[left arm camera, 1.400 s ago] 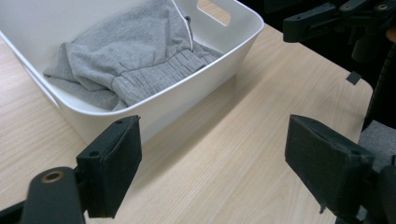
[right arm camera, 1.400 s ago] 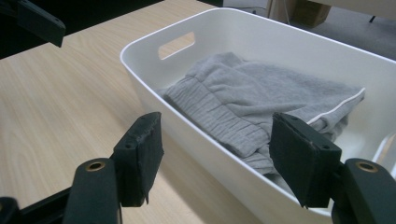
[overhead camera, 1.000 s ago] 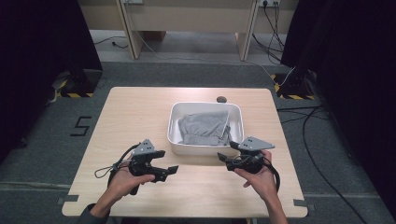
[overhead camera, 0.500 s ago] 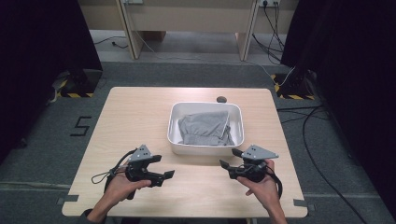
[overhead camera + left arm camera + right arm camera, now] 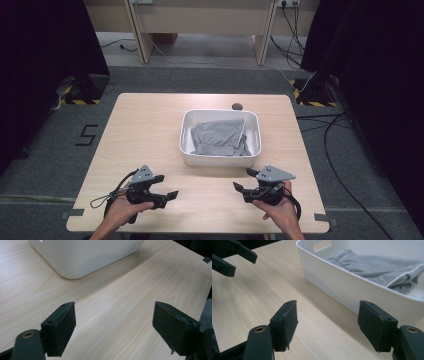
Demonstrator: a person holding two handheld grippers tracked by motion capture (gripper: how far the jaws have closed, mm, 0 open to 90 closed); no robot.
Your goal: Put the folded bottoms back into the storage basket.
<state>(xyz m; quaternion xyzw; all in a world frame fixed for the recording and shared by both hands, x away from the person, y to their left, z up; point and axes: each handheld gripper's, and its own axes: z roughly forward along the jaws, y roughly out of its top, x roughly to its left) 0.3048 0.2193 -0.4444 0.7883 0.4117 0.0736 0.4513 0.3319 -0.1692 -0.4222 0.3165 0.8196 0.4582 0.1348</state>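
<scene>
Lying folded inside the white tub (image 5: 220, 159), the grey cloth (image 5: 218, 136) is found ahead of both pairs of tongs, toward the far side of the tabletop (image 5: 140, 125). The left tongs (image 5: 169, 196) are held near the front edge, off to the left of the tub, with the jaws spread wide and nothing between them; in the left gripper view only a rounded corner of the tub wall (image 5: 82, 257) is met, up and to the left, and the cloth is hidden behind it. The right tongs (image 5: 241, 189) are likewise held spread and empty, just in front of the tub's near right corner. In the right gripper view the tub's near wall (image 5: 352, 287) runs slantwise across the line of the jaws, and the cloth (image 5: 377, 266) is seen over the rim, beyond and slightly to the right.

The right tongs are judged the nearer of the two. The cloth's longer side appears to run from the near wall toward the far wall, though the folds make this uncertain. A reach would have to be carried forward and up over the rim, then down onto the cloth.
</scene>
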